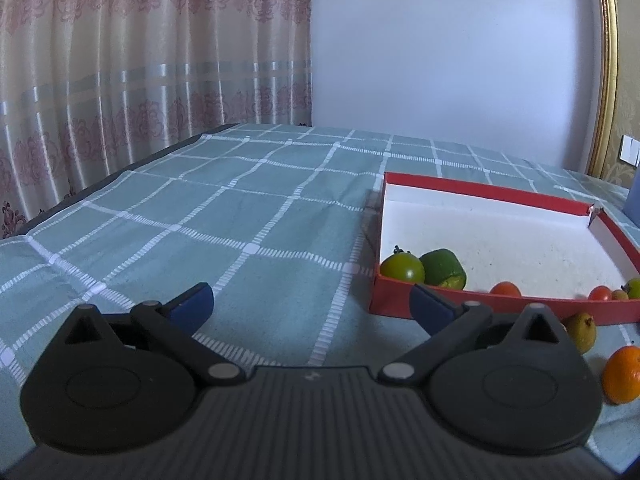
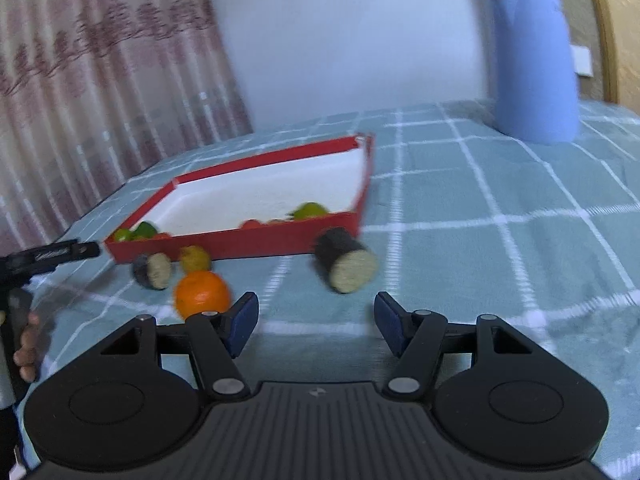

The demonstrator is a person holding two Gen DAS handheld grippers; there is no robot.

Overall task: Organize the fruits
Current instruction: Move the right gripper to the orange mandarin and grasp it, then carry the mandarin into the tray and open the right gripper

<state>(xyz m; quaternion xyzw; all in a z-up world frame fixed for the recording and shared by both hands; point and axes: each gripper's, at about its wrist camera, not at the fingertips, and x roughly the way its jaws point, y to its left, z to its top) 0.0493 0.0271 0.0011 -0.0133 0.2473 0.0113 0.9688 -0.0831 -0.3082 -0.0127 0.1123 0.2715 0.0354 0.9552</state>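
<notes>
A red tray with a white floor [image 1: 500, 240] [image 2: 240, 240] lies on the checked cloth. In it are a green round fruit [image 1: 402, 268], a green pepper-like fruit [image 1: 444, 268], small red fruits [image 1: 506, 289] and a yellow-green fruit [image 2: 310, 211]. Outside its near wall lie an orange [image 2: 202, 294] [image 1: 622, 374], a small yellow pear-like fruit [image 2: 195, 258] [image 1: 580, 330] and two dark cut pieces with pale ends [image 2: 346, 266] [image 2: 153, 270]. My left gripper [image 1: 310, 300] is open and empty, left of the tray. My right gripper [image 2: 316, 322] is open and empty, just short of the larger cut piece.
A tall blue container [image 2: 534, 60] stands at the back right of the table. A curtain [image 1: 140, 80] hangs behind the table's left edge and a white wall behind. The left gripper and the hand holding it show at the left in the right wrist view [image 2: 24, 280].
</notes>
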